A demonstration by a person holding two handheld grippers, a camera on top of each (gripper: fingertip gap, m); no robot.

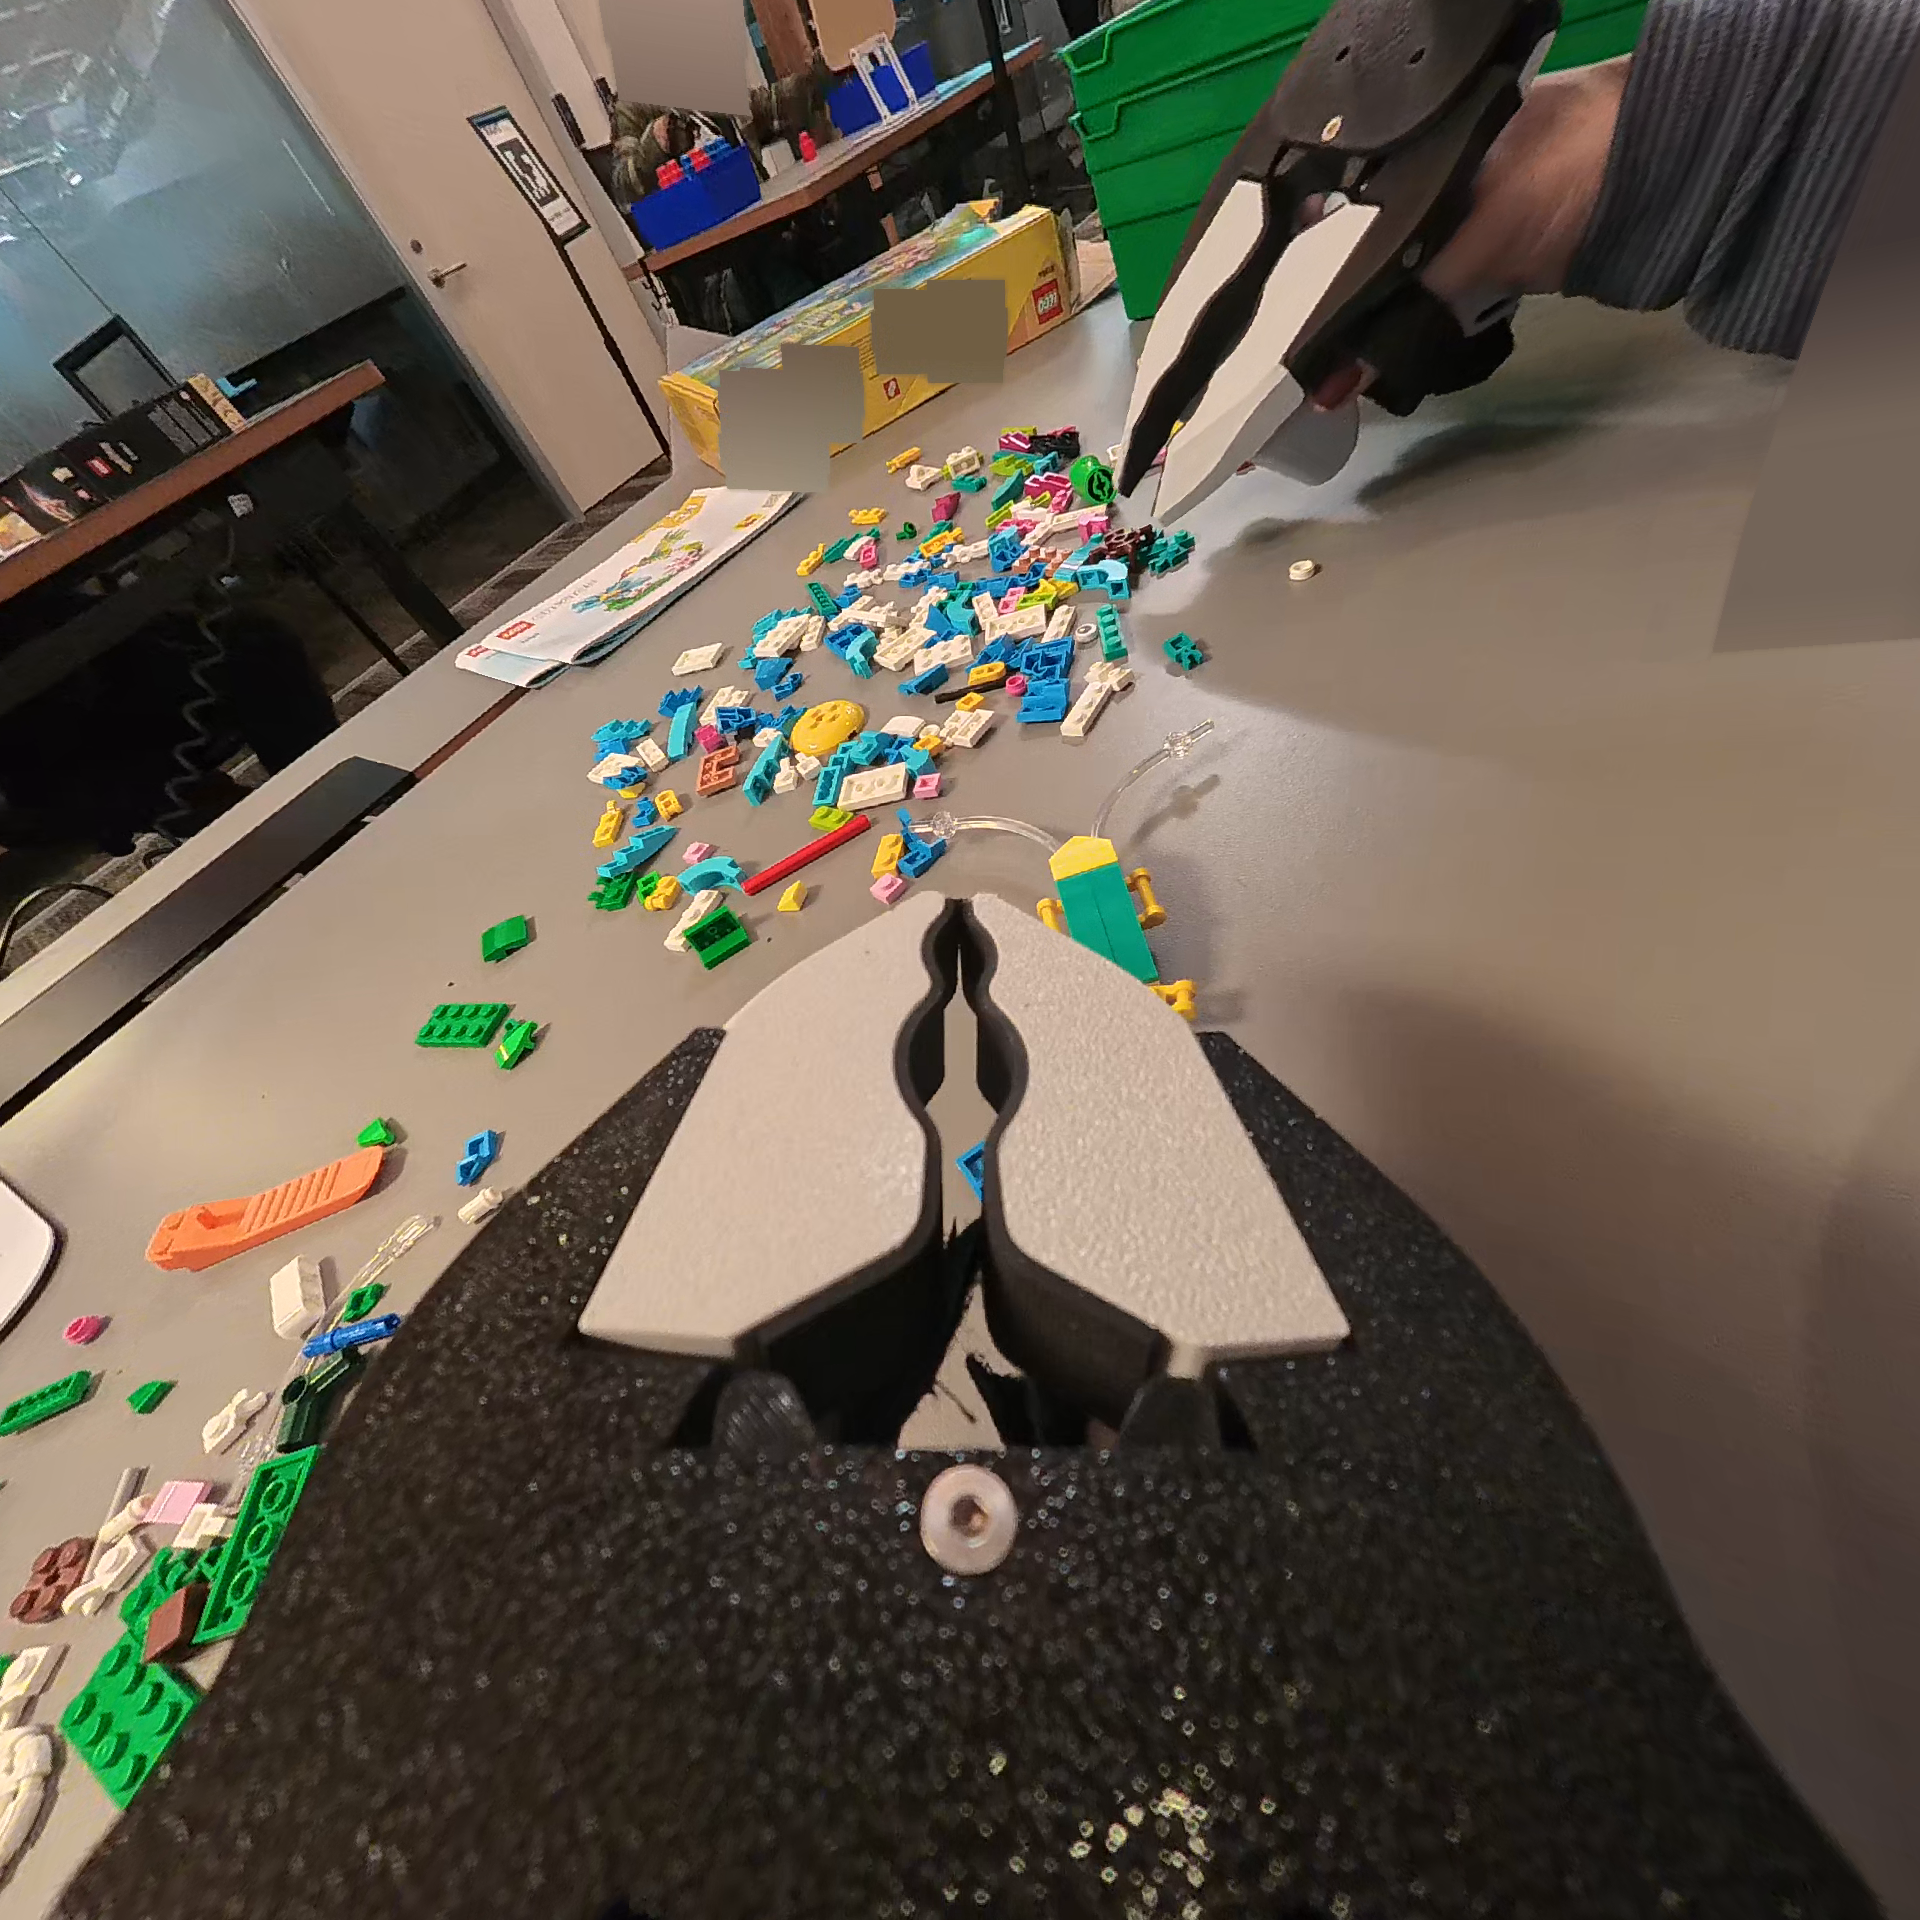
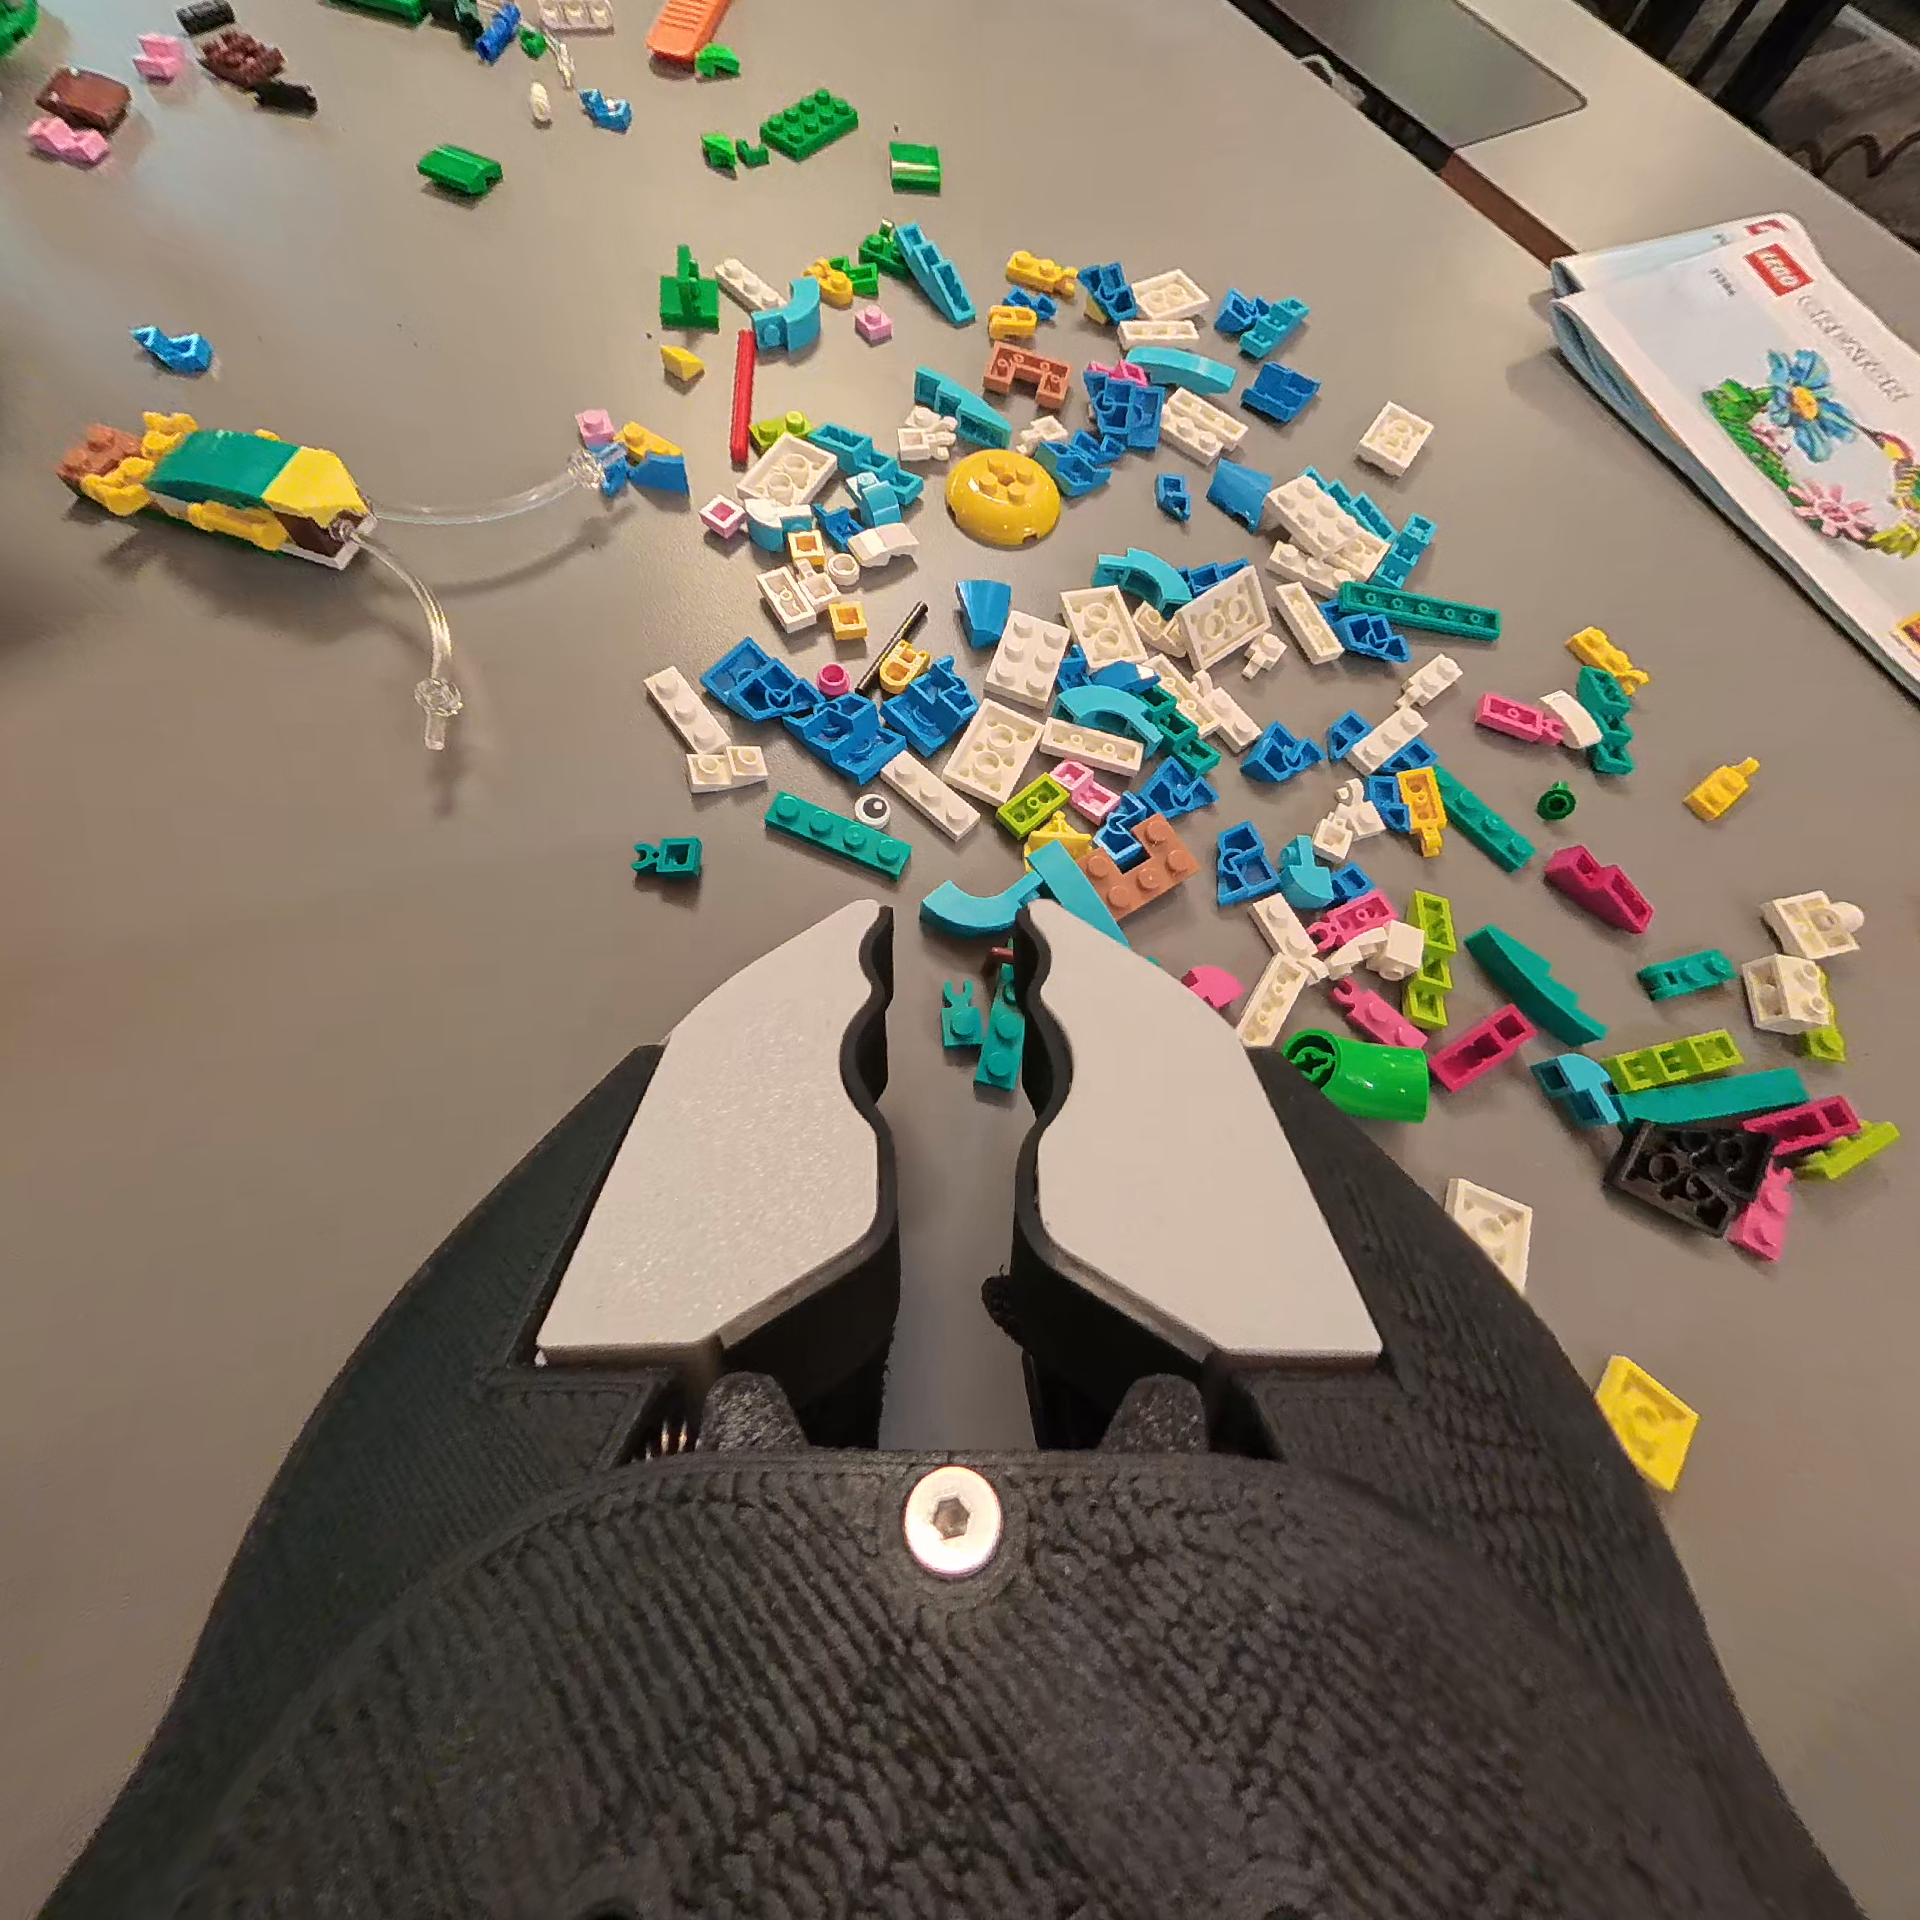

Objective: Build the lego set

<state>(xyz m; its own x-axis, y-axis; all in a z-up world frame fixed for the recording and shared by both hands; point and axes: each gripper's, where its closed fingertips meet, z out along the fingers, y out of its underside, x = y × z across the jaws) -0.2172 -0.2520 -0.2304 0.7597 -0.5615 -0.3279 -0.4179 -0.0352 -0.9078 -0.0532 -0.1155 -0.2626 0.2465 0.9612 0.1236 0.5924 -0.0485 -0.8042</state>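
Observation:
A partly built model (image 1: 1101, 904), teal and yellow with clear curved tubes, lies on the grey table (image 1: 1455, 935) just beyond my left gripper (image 1: 961, 914). That gripper is shut, with nothing seen between its tips. The model also shows in the right wrist view (image 2: 239, 478) at far left. My right gripper (image 2: 954, 914) is open, low over the near edge of the loose brick pile (image 2: 1091, 623). Small teal pieces (image 2: 997, 1023) lie on the table between its fingers. In the left wrist view the right gripper (image 1: 1148, 499) points down at the pile's far edge (image 1: 914, 644).
An instruction booklet (image 1: 623, 582) (image 2: 1766, 416) lies beside the pile. A yellow set box (image 1: 883, 332) and green bins (image 1: 1174, 135) stand at the far end. An orange brick separator (image 1: 270, 1205) and green plates (image 1: 462, 1023) lie to my left gripper's left. To the orange brick separator (image 1: 270, 1205): left tips about 25 cm, right tips about 35 cm.

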